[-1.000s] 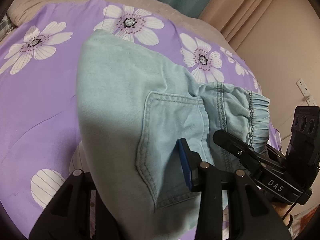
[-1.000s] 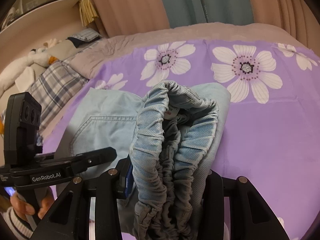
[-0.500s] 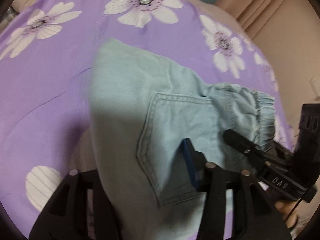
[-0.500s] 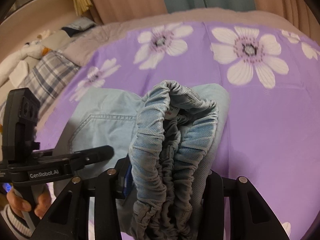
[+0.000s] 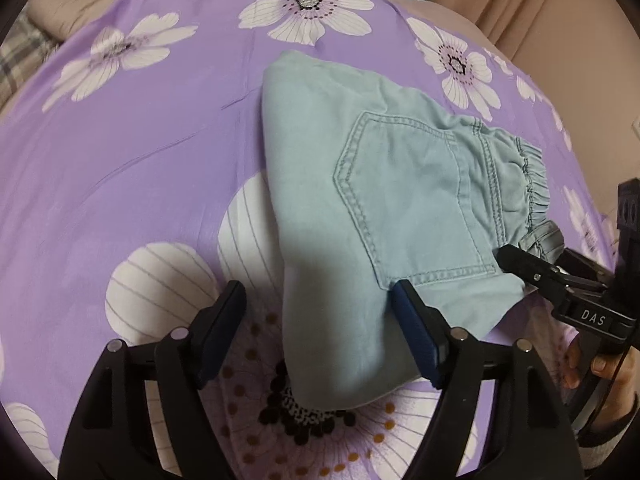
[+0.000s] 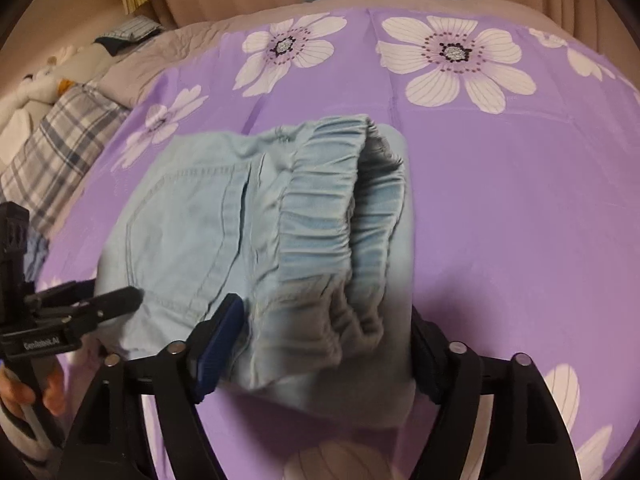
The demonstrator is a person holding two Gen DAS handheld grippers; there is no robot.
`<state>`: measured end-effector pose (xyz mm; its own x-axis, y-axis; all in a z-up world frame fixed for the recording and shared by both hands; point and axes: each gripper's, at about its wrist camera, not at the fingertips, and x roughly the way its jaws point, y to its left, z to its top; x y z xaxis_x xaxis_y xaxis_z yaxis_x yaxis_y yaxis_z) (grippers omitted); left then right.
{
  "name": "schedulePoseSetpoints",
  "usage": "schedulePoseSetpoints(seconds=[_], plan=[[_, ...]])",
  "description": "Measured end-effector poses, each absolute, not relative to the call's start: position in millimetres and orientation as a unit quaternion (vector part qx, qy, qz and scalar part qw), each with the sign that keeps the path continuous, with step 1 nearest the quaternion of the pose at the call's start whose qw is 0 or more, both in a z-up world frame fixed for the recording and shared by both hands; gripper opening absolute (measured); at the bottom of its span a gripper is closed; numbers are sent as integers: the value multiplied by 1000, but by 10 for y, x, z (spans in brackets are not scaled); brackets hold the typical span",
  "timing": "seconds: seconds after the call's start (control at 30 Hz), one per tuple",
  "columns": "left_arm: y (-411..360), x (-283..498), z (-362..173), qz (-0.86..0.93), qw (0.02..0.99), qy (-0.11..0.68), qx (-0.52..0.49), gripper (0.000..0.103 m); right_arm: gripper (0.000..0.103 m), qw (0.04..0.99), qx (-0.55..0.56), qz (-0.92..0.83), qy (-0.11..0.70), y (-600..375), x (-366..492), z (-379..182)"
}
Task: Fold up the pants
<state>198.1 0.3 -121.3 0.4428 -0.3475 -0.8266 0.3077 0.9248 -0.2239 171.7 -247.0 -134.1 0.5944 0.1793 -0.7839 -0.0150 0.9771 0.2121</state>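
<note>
Left wrist view: folded pants [image 5: 380, 200] lie on the purple flowered bedspread [image 5: 140, 160], pocket up, waistband at right. Both tools are letting go: the left gripper [image 5: 320, 312] and right gripper [image 6: 324, 336] are opening, cloth loose between the jaws. Next, probably, both withdraw without dragging the fold. Legible: "DAS" [image 5: 593, 318]; "GenRobot.AI" [image 6: 42, 343], blurred.

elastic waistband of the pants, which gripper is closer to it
Right. The right gripper straddles the gathered elastic waistband, its jaws opening around it. The left gripper sits at the opposite edge of the pants, beside the back pocket, jaws also opening.
</note>
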Motion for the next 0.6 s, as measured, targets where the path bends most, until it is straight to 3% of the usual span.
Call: schedulePoseSetpoints(seconds=[0.2,0.27,0.33,0.43,0.6], plan=[[-2,1868,-1059,-177,847,500,-33,76,79,889,92,33,448,-2434,1704,-1317],[10,1760,-993,-174,847,502,-33,80,79,900,82,28,428,-2409,1540,-1135],[18,1648,-915,-165,847,504,-31,93,79,904,86,28,418,-2413,1387,-994],[34,1439,-733,-159,853,497,-31,96,79,911,100,33,398,-2422,1121,-760],[61,1099,-385,-156,868,469,-32,102,96,925,81,32,369,-2316,737,-405]])
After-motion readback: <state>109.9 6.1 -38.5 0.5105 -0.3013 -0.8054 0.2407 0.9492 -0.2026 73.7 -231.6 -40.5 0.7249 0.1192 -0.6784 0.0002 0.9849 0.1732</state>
